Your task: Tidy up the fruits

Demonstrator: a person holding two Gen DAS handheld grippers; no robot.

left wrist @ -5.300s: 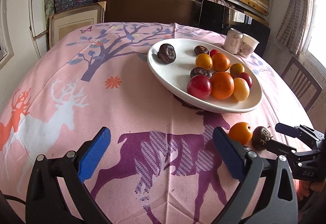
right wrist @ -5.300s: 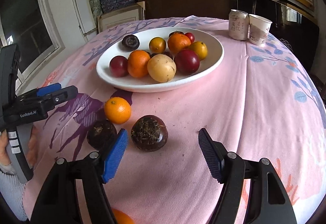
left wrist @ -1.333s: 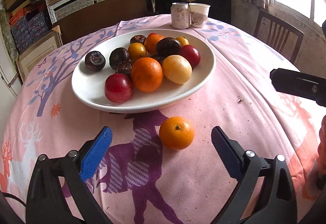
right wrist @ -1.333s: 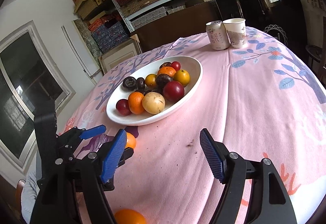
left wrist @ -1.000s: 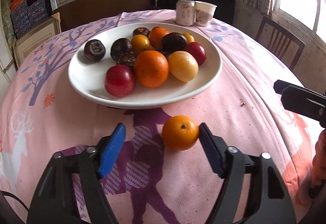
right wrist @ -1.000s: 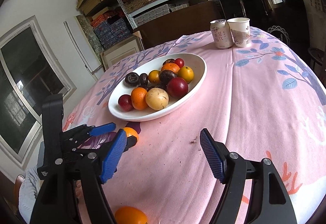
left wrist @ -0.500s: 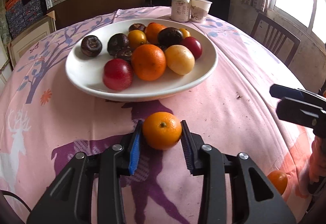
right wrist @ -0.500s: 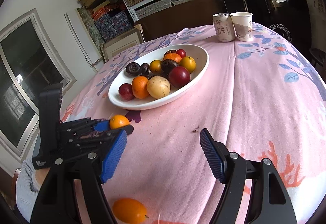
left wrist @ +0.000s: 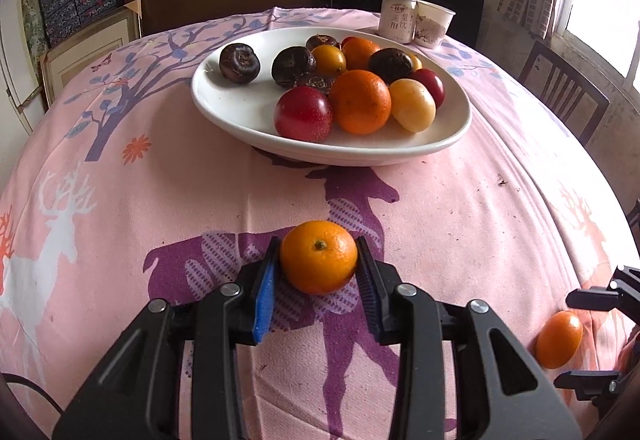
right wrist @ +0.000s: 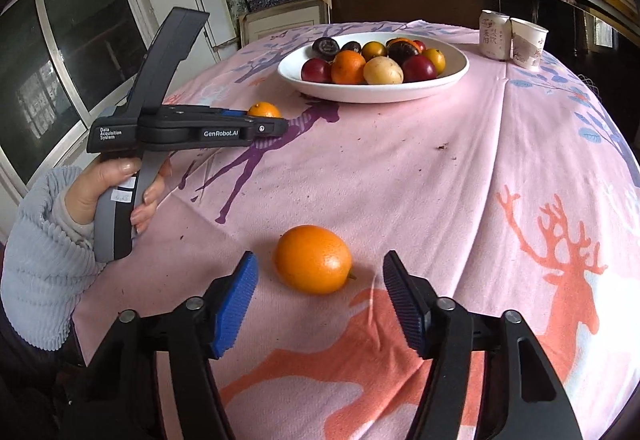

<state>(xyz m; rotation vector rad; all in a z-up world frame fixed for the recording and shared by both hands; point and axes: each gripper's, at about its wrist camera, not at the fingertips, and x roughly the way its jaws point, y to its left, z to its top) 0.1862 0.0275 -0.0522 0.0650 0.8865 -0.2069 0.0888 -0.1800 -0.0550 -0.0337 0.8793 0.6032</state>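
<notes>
On a pink deer-print tablecloth (left wrist: pixel 460 224), the left gripper (left wrist: pixel 319 280) clamps a small orange (left wrist: pixel 318 257), while the right gripper (right wrist: pixel 320 294) hovers, jaws apart, around a second orange (right wrist: pixel 312 259). Farther back sits a white bowl (left wrist: pixel 248 108) of fruit.

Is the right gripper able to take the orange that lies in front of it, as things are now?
Probably yes. The right gripper is open, and the loose orange lies on the tablecloth just ahead of its fingertips, with nothing between. The left gripper is busy with another orange, off to the side.
</notes>
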